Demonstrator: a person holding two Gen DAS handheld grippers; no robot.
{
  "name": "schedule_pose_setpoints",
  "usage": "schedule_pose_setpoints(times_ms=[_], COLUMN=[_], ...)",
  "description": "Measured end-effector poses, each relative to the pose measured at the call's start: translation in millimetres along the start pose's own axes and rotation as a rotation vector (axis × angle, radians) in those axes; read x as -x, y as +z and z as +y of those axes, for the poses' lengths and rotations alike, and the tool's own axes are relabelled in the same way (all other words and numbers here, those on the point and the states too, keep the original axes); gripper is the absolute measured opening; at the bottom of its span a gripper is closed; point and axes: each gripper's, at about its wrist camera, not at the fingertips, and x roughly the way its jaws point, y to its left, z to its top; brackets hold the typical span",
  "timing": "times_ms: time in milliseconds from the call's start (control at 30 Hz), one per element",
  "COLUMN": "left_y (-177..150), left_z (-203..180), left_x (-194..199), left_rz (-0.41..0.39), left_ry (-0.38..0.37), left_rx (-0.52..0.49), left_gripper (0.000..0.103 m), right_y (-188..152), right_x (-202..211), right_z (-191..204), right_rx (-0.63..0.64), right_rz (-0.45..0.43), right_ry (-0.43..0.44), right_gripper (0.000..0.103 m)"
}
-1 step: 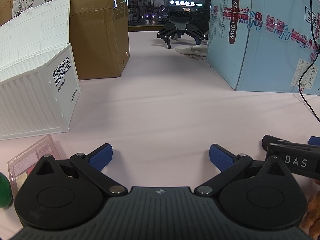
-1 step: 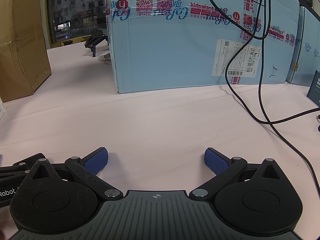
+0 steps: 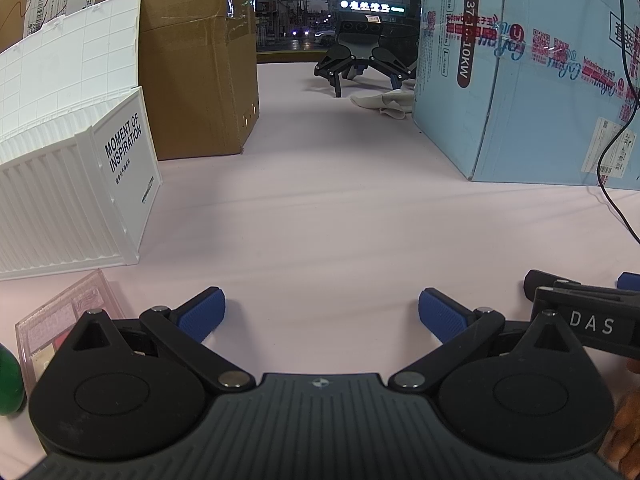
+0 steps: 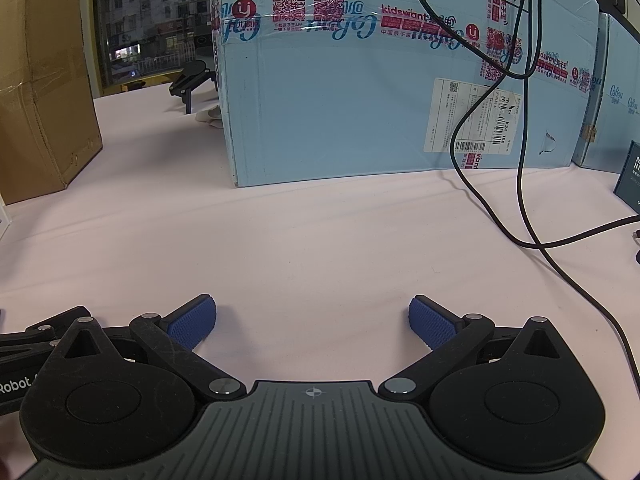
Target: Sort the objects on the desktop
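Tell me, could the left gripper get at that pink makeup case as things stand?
Probably yes. The left gripper is open and empty, and the pink makeup case lies flat just left of it, nothing on top. The white box stands close behind.

green object (image 3: 9,380) and dark box (image 4: 630,178) are cut off by frame edges.

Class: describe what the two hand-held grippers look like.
Both the left gripper and right gripper have black linkage arms, round black discs, a ribbed grey body with a small crosshair mark, silver pivot pins, and blue textured pads.
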Motion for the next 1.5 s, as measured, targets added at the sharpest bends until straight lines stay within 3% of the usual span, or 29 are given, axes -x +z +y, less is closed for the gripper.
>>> schedule_pose_setpoints(times_ms=[900,1033,1333,1500], left_y=[9,8,1,-5], left_z=[4,9,11,12], left_x=[10,20,62,88], left_rz=[0.001,-0.019,-0.230,-0.340], left_ry=[0.003,-0.033,-0.088,-0.153], left_rx=[-0.004,0.002,-0.046,-0.093], left_gripper=[0.103,0.103,0.103,0.103], right_y=[0,0,-8,-9], right_x=[-7,-1,30,44], right_z=[4,1,-10,-5], right_rx=[-0.002,-0.022,-0.090,-0.065], right_rz=[-0.004,-0.022,-0.124,-0.197], right_ry=[0.005,0.023,0.108,0.144], right_gripper=[0.103,0.103,0.103,0.103])
